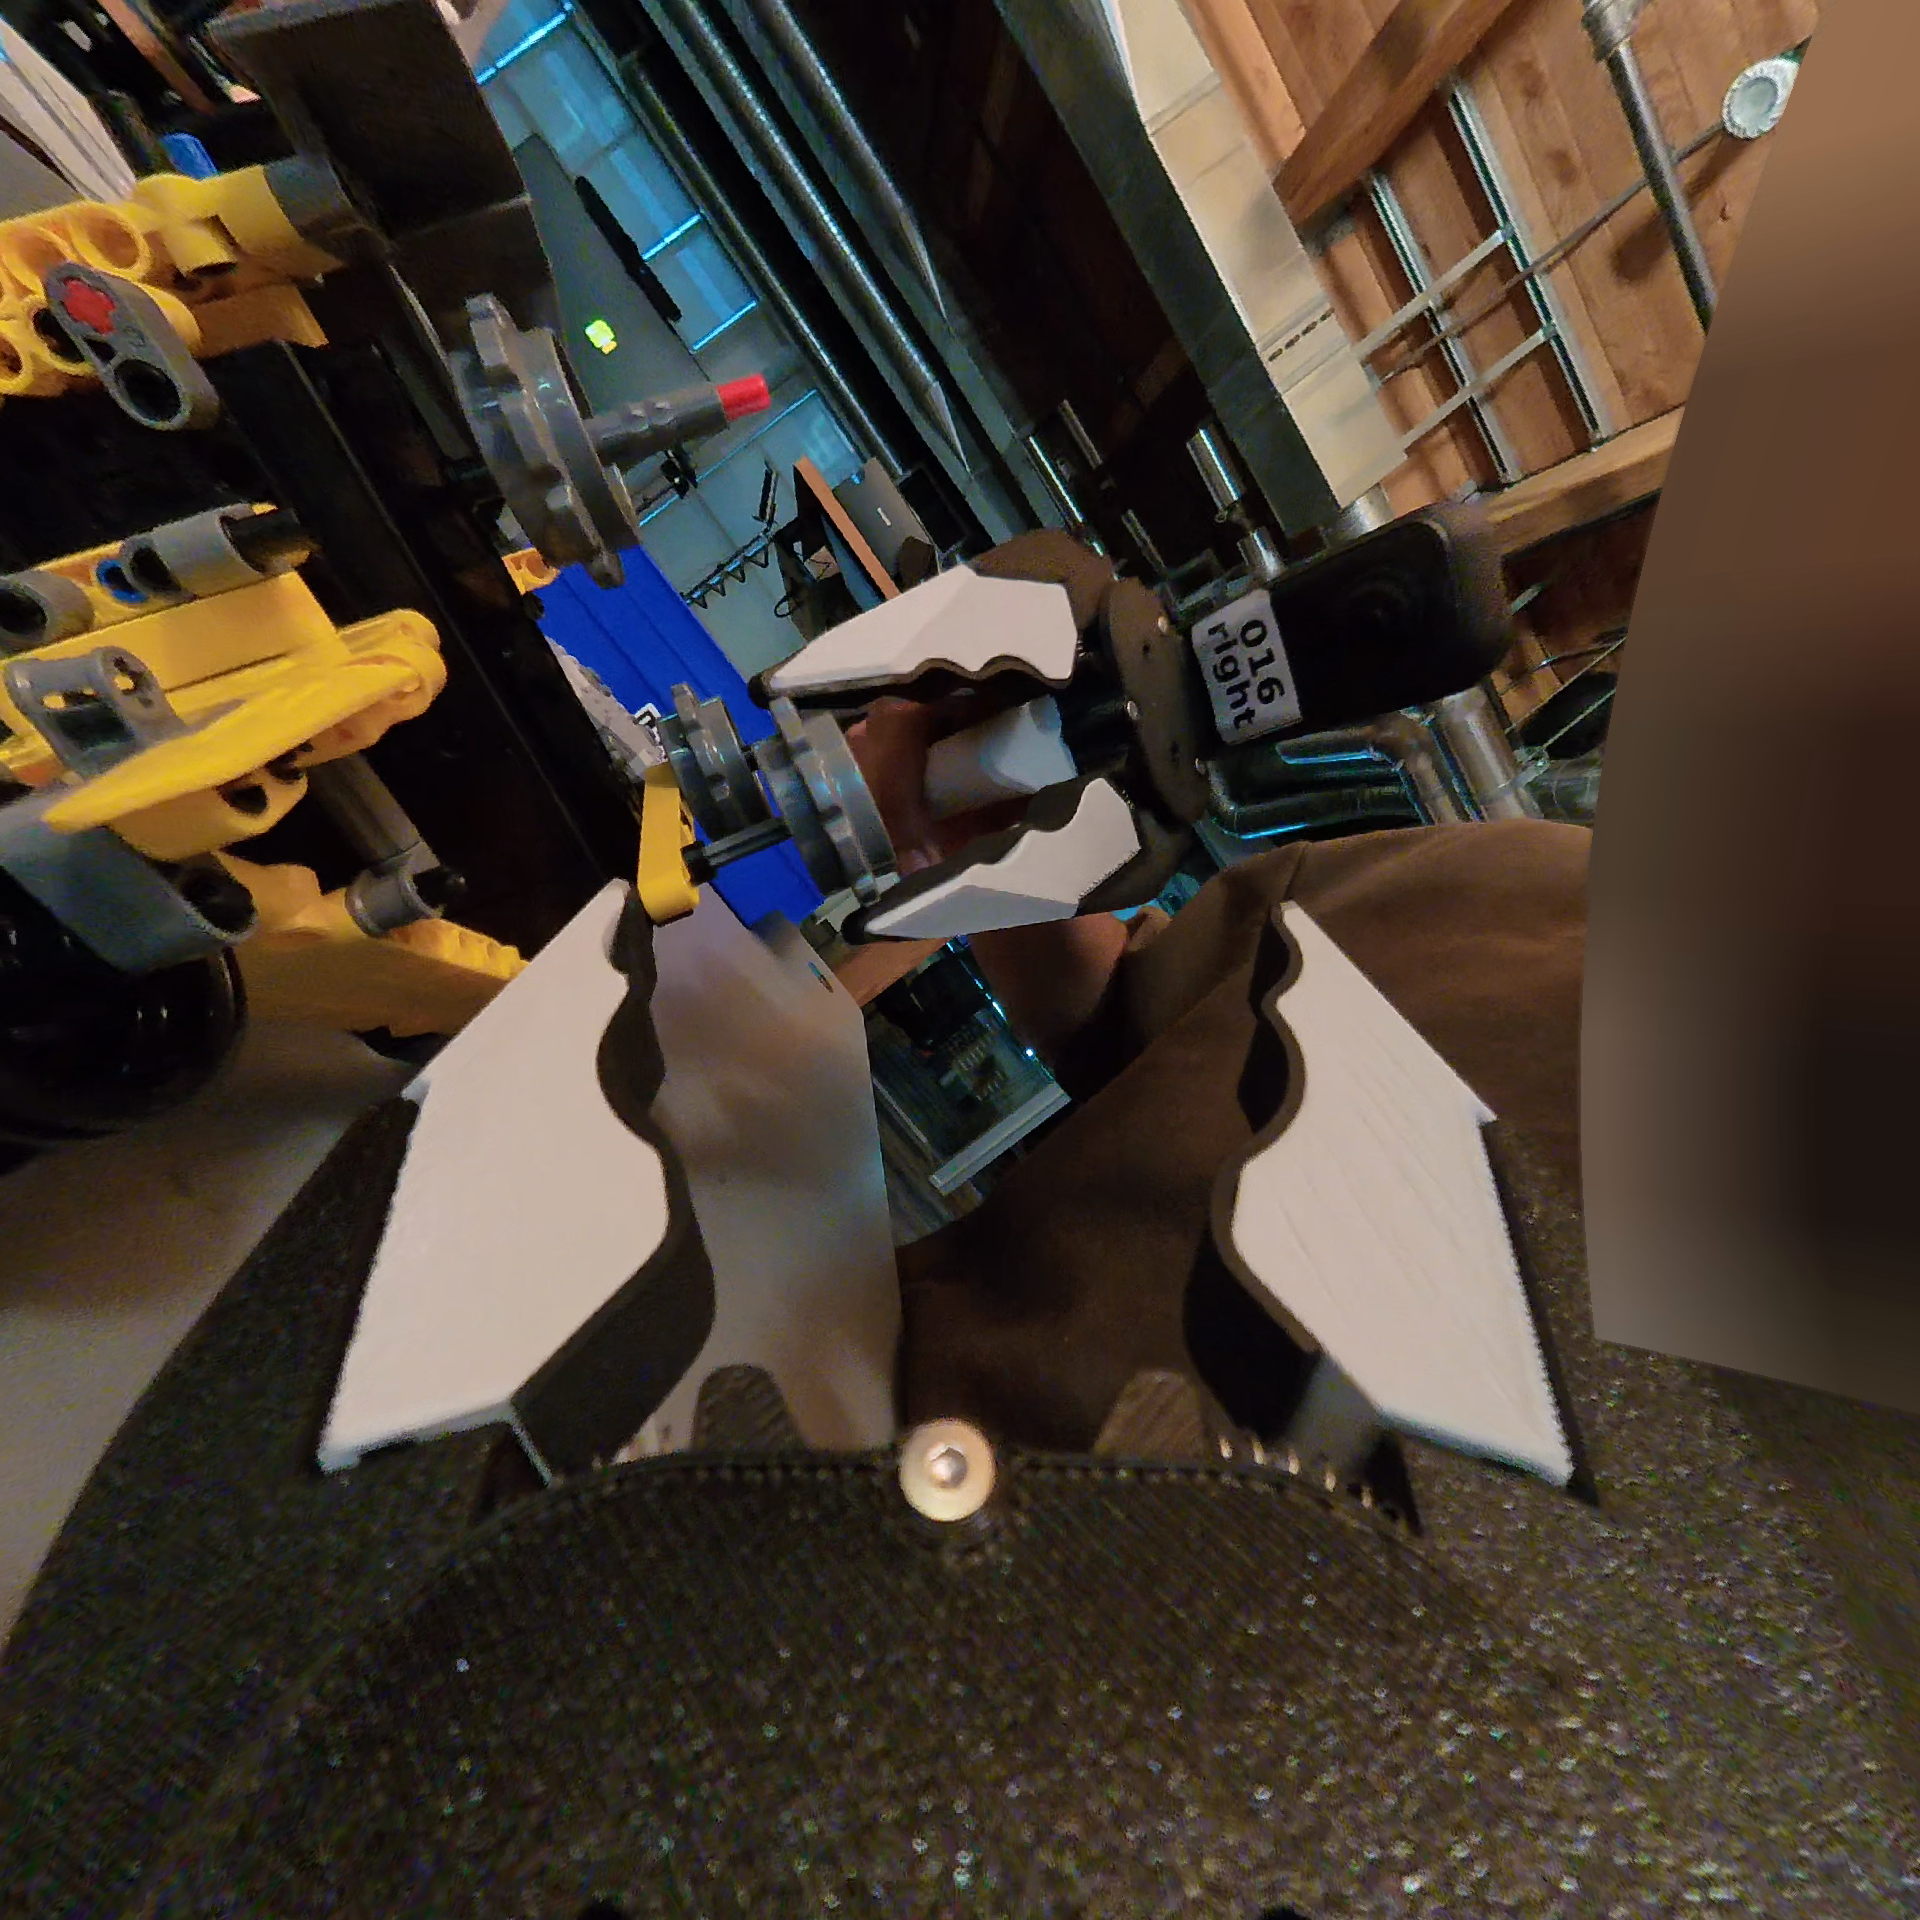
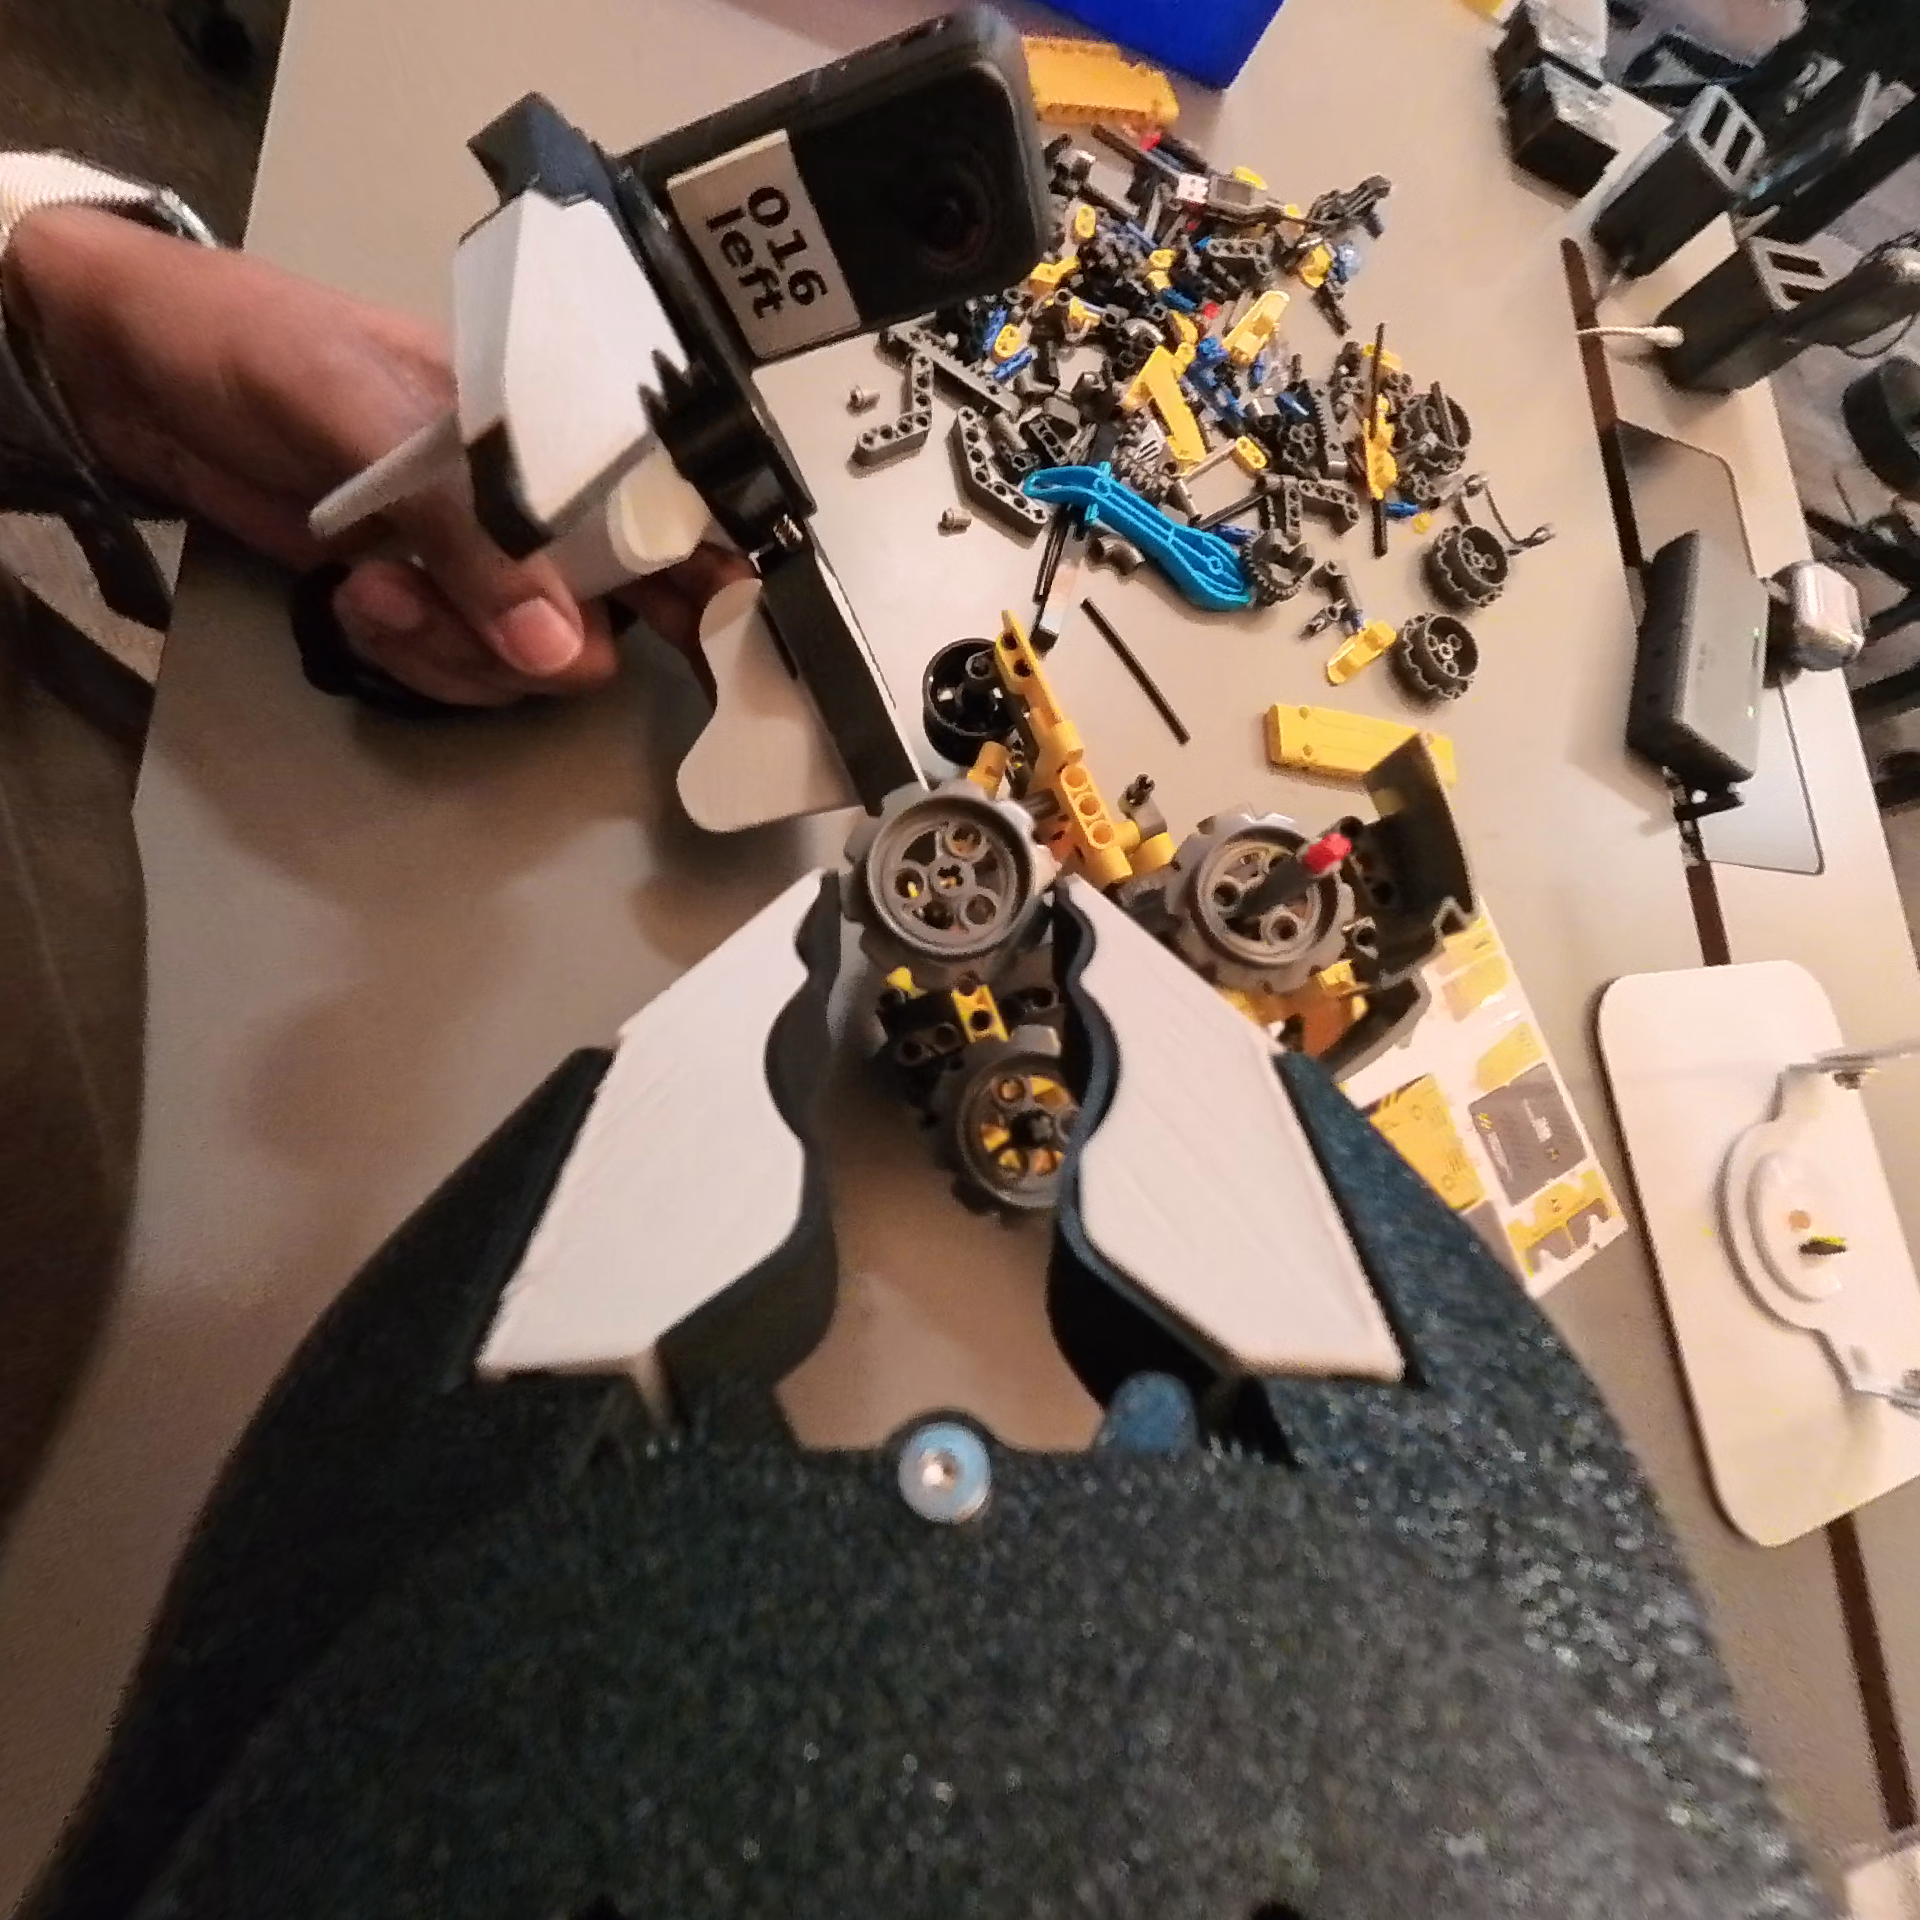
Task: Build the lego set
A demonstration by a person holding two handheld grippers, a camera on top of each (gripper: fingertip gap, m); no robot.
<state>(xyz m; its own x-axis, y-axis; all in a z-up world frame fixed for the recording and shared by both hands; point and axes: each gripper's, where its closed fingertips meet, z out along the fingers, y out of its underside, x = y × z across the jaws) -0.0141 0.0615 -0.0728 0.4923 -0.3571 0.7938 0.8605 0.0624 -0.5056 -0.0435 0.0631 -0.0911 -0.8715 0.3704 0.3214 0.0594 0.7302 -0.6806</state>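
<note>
A yellow and grey brick-built vehicle model point(image 2: 1299, 966) lies on the beige table point(image 2: 416, 935); it also fills the left of the left wrist view point(image 1: 208, 665). My right gripper point(image 2: 945, 899) is shut on a grey wheel hub point(image 2: 940, 883) that sits on a black axle of the model. The left wrist view shows this same grip point(image 1: 826, 810). A second grey hub point(image 2: 1262, 904) carries a red-tipped axle. My left gripper point(image 1: 951, 914) is open and empty, with one fingertip point(image 1: 623, 914) beside a yellow lever piece point(image 1: 665, 862).
A pile of loose black, yellow and blue pieces point(image 2: 1195, 364) lies farther back, with a blue tool point(image 2: 1132, 530) and loose black tyres point(image 2: 1465, 561). A sticker sheet point(image 2: 1496, 1132) and a white board point(image 2: 1766, 1195) lie to the right. A hand point(image 2: 364, 468) holds the left gripper.
</note>
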